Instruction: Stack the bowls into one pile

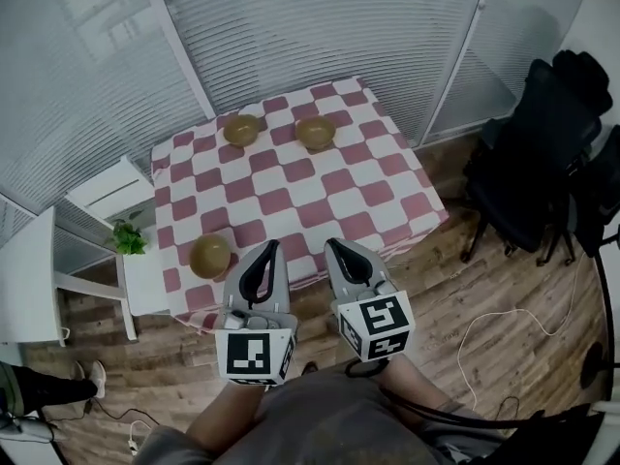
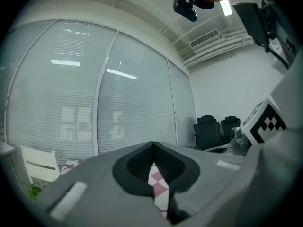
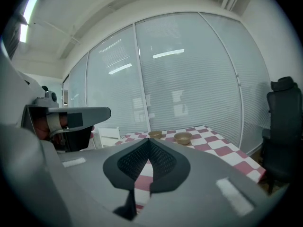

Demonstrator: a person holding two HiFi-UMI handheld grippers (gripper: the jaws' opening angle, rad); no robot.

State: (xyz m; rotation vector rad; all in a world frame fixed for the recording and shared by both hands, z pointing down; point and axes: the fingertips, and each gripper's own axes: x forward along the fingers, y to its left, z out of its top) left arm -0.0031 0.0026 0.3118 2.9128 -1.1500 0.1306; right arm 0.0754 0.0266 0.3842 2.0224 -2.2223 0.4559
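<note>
Now | step: approach, nothing stacked | left gripper (image 1: 272,248), right gripper (image 1: 332,246): jaws closed, empty | counter (image 1: 291,201): near bowl (image 1: 210,255) beside left gripper; far-left bowl (image 1: 242,129), far-right bowl (image 1: 316,132) apart | next: open jaws, take near bowl's rim

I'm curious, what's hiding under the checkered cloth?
The checkered cloth hangs over the edges, so the table beneath is covered. Only wooden floor shows around it.

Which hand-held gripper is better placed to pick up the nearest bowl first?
Left. The nearest bowl sits just beside the left hand-held gripper, on its outer side; the right hand-held gripper would have to cross it. Both are shut and empty.
</note>
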